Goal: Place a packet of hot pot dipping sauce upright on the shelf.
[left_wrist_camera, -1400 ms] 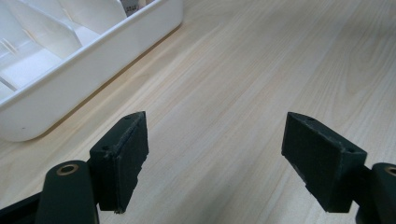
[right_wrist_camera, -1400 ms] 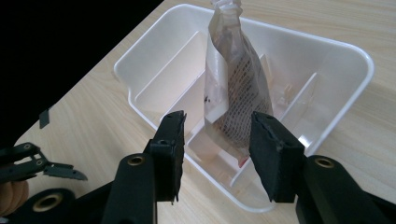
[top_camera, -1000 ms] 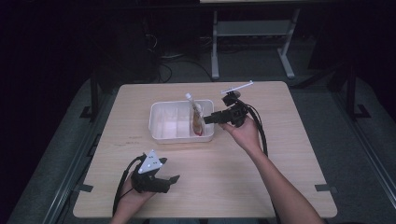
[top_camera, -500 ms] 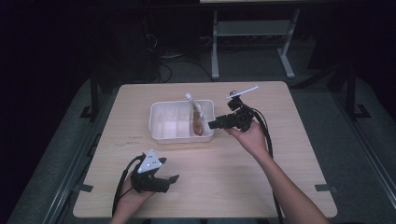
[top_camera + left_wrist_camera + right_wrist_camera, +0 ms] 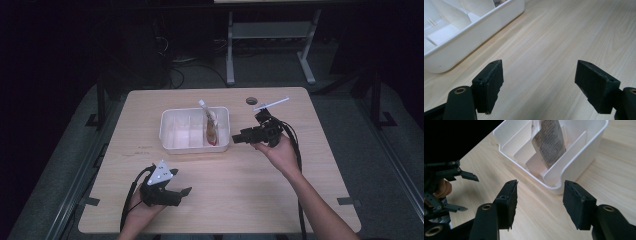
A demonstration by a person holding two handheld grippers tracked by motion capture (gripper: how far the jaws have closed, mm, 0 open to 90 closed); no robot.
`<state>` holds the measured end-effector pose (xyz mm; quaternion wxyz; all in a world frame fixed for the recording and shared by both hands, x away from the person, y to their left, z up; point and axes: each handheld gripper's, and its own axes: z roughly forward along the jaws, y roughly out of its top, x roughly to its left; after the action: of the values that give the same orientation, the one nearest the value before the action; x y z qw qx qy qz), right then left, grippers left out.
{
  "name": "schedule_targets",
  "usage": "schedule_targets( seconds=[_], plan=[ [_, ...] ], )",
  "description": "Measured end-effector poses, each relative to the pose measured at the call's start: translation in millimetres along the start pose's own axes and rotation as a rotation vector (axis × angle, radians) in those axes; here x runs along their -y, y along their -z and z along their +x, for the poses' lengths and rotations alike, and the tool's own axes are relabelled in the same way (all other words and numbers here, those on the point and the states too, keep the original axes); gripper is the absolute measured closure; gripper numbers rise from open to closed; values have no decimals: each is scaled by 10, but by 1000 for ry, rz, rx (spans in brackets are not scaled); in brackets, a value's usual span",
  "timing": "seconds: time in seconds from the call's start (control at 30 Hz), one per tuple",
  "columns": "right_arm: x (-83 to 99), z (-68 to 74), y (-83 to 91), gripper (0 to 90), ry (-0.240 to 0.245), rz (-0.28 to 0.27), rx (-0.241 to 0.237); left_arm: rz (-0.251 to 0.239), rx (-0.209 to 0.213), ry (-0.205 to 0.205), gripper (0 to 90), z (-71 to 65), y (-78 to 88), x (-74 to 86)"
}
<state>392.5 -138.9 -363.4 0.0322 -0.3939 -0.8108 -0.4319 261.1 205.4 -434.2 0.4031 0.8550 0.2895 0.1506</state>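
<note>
Sauce pouch (image 5: 211,129) w/ white spout, reddish-brown fill, stands leaning in the right-hand compartment of the white divided bin (image 5: 172,142) mid-table. Right gripper view gives what the high view can't: dense dark print on the pouch's (image 5: 549,141) back, plus the dividers close up. Right gripper (image 5: 237,138) sits just beside the bin's right wall; its jaws have just been opening, nothing btwn them, pouch released. Left gripper (image 5: 184,194) rests near the front table (image 5: 300,200) edge, jaws spread wide, empty; left gripper view shows bare wood grain.
</note>
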Motion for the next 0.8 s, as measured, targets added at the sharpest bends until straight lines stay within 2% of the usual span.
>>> schedule_targets(
  seconds=[0.37,0.6,0.8],
  plan=[
    [200,-108,155,433,-33,-16,-2,0,-1,-3,225,-2,2,-3],
    [307,-156,223,417,-34,-17,-3,-1,-2,2,225,0,1,0],
    [366,-164,282,412,-33,-41,-11,-4,-5,-2,225,-2,5,-4]
  ],
)
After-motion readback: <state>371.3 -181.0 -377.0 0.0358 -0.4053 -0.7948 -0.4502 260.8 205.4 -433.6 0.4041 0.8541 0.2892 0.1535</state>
